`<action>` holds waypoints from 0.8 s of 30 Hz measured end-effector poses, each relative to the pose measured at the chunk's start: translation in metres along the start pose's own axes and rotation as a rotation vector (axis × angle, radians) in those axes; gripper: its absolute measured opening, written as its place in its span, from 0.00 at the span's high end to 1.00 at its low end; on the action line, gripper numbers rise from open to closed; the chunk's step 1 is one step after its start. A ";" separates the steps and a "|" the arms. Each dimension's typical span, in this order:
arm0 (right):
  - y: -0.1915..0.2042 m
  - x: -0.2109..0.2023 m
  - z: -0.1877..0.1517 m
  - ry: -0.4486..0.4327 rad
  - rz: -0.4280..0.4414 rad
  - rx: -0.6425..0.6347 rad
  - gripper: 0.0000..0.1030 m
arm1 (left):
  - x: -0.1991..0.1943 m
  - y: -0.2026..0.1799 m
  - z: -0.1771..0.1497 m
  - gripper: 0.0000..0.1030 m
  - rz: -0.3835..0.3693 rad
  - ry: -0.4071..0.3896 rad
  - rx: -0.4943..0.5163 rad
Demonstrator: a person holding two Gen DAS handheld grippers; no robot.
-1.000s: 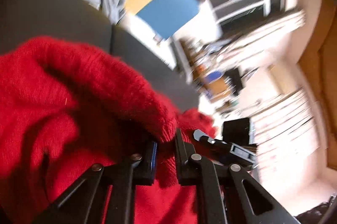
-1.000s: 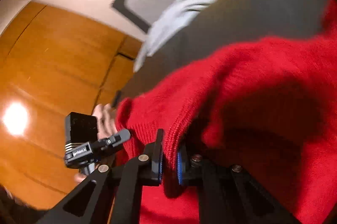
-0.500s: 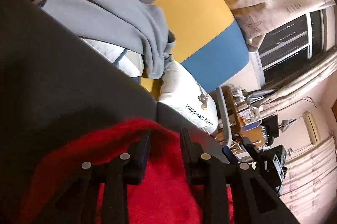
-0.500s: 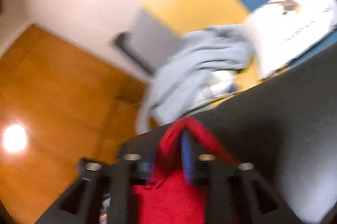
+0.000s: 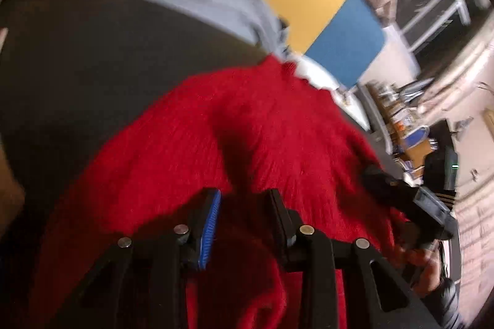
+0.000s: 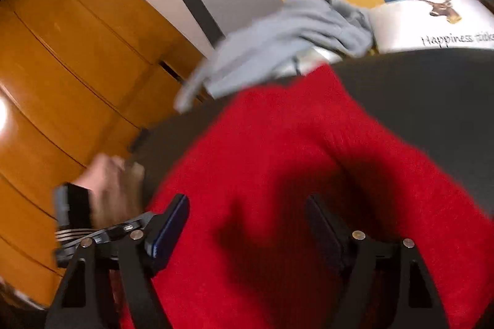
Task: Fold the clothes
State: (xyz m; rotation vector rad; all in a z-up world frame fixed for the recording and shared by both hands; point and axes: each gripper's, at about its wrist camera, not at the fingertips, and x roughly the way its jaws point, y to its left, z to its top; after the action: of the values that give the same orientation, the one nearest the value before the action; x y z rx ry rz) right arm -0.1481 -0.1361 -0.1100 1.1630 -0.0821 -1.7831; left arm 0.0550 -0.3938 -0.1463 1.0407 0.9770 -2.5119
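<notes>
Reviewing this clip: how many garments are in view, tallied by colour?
Red: 1, the red sweater spread on the dark surface
Light grey: 1, the grey garment bunched behind it
Total: 2

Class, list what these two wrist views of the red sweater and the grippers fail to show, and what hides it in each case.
- Left wrist: red sweater near hem cut off by the bottom edge and the left gripper.
- Right wrist: sweater's right side runs past the frame edge; the right gripper covers its lower part.
- Both views: motion blur hides the fold lines.
- Right wrist: pillow lettering cut off at the edge.
</notes>
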 end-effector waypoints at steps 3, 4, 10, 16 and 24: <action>-0.015 -0.001 0.002 -0.065 -0.112 -0.061 0.24 | 0.017 -0.005 0.022 0.67 0.040 -0.005 0.101; -0.020 -0.003 0.004 -0.081 -0.156 -0.078 0.24 | 0.024 -0.008 0.031 0.66 0.051 -0.002 0.134; -0.050 0.010 0.039 -0.091 -0.279 -0.117 0.21 | 0.067 -0.032 0.088 0.59 0.076 0.062 0.294; -0.047 0.029 0.054 -0.046 -0.384 -0.212 0.03 | 0.006 -0.019 0.102 0.61 -0.050 0.019 0.105; -0.042 0.018 0.052 -0.040 -0.428 -0.199 0.00 | -0.125 -0.002 -0.009 0.55 0.167 0.030 0.252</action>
State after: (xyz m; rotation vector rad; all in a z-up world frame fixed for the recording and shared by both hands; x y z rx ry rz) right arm -0.2165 -0.1489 -0.1155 1.0534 0.3371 -2.1306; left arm 0.1486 -0.3891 -0.0624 1.1799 0.5624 -2.5306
